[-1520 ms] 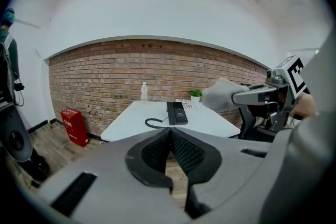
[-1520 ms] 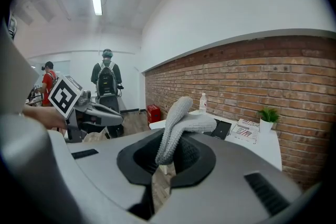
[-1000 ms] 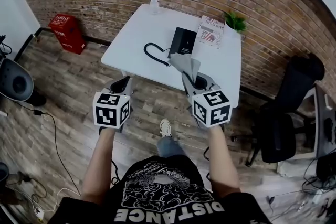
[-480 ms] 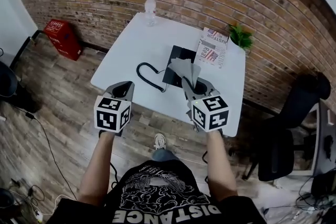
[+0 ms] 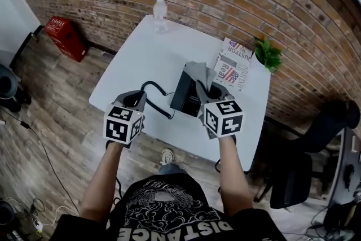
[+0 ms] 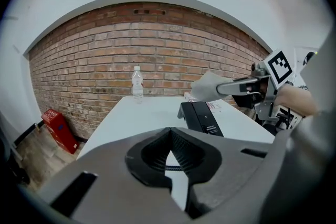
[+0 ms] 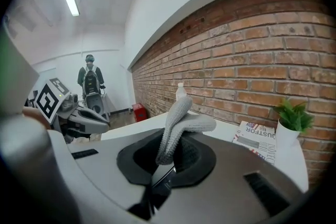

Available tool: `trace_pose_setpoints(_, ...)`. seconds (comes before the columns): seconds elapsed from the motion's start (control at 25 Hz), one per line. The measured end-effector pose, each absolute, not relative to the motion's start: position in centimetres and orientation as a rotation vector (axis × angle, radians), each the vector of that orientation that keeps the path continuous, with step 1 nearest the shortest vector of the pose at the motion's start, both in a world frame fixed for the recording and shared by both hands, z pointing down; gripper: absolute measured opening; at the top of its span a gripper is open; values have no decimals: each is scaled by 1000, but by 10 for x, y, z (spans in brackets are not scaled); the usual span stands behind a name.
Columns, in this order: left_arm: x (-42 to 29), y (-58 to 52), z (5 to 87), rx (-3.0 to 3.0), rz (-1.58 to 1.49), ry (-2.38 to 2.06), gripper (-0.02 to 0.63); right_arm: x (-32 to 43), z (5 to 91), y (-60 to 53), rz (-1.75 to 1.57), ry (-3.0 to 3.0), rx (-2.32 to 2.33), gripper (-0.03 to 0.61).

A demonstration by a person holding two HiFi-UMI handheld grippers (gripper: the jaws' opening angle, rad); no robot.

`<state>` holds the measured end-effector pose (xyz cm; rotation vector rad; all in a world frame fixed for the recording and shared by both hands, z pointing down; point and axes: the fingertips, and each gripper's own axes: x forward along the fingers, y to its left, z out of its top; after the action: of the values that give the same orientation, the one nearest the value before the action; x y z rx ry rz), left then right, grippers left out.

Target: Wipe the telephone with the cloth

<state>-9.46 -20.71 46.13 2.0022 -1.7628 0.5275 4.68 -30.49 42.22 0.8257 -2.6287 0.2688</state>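
A black telephone (image 5: 186, 94) lies on the white table (image 5: 146, 48), its coiled cord (image 5: 155, 100) trailing off to the left. My right gripper (image 5: 206, 91) hangs over the phone's near right part, shut on a grey cloth (image 5: 198, 72) that sticks up and folds over from its jaws. In the right gripper view the cloth (image 7: 179, 122) rises out of the shut right gripper (image 7: 168, 157). My left gripper (image 5: 133, 100) hovers at the table's near edge beside the cord, shut with nothing in it. The left gripper view shows the telephone (image 6: 201, 117) ahead of the left gripper (image 6: 170, 136).
A water bottle (image 5: 160, 7) stands at the table's far edge. A magazine (image 5: 232, 69) and a small potted plant (image 5: 268, 54) sit at the far right. A red box (image 5: 63, 35) is on the floor at left, a black office chair (image 5: 293, 178) at right. A person (image 7: 90, 85) stands far off.
The view has closed in on the table. Both grippers moved forward from over the floor to the table's near edge, and the cloth now hangs over the telephone.
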Motion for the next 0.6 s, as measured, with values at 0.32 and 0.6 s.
trace_pose_setpoints(0.32,-104,-239,471,1969,533,-1750,6,28,447,-359,318,-2599,861,12)
trace_pose_setpoints(0.6,-110,-245,483,1988,535,-1700,6,19,466,-380,275,-2529,918,12)
